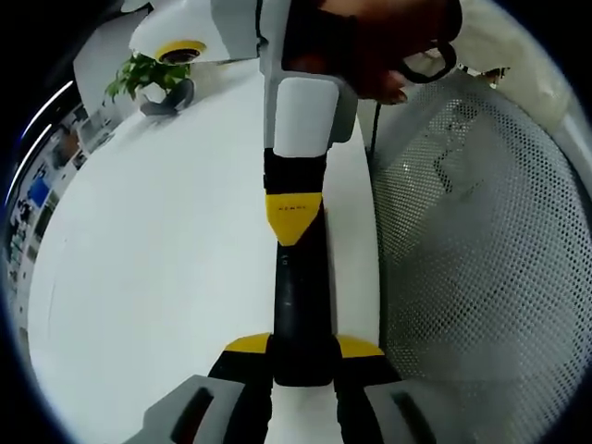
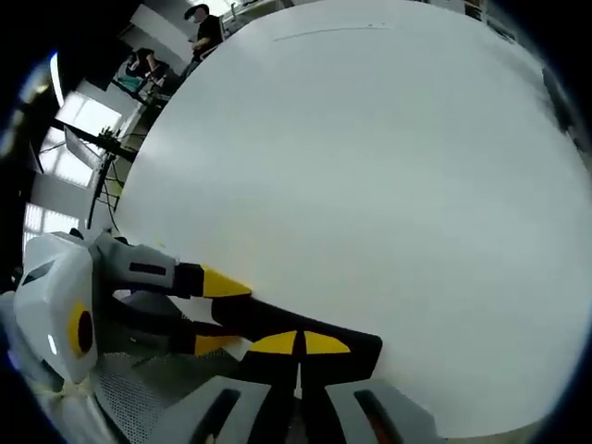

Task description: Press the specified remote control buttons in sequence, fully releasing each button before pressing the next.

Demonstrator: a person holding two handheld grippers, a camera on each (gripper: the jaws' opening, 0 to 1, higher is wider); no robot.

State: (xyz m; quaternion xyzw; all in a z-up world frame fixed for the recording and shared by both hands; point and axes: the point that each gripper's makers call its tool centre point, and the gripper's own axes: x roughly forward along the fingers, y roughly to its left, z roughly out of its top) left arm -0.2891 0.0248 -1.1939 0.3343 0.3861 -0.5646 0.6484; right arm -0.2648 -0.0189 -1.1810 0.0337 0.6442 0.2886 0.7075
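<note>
A long black remote control (image 1: 301, 296) is clamped between the yellow-tipped jaws of my left gripper (image 1: 303, 348), just above the white table (image 1: 166, 277). My right gripper (image 1: 294, 215), held by a hand, comes in from the top of the left gripper view, and its shut yellow tip rests on the remote's upper face. In the right gripper view my right gripper (image 2: 301, 344) has its jaws shut together over the remote (image 2: 264, 322). There the left gripper (image 2: 215, 313) reaches in from the left and grips the remote's other end. The buttons are too dark to make out.
A white mesh surface (image 1: 472, 259) lies beside the table on the right of the left gripper view. A potted plant (image 1: 148, 76) and a white device with a yellow ring (image 1: 180, 48) stand at the far end. People (image 2: 205, 30) stand beyond the table edge.
</note>
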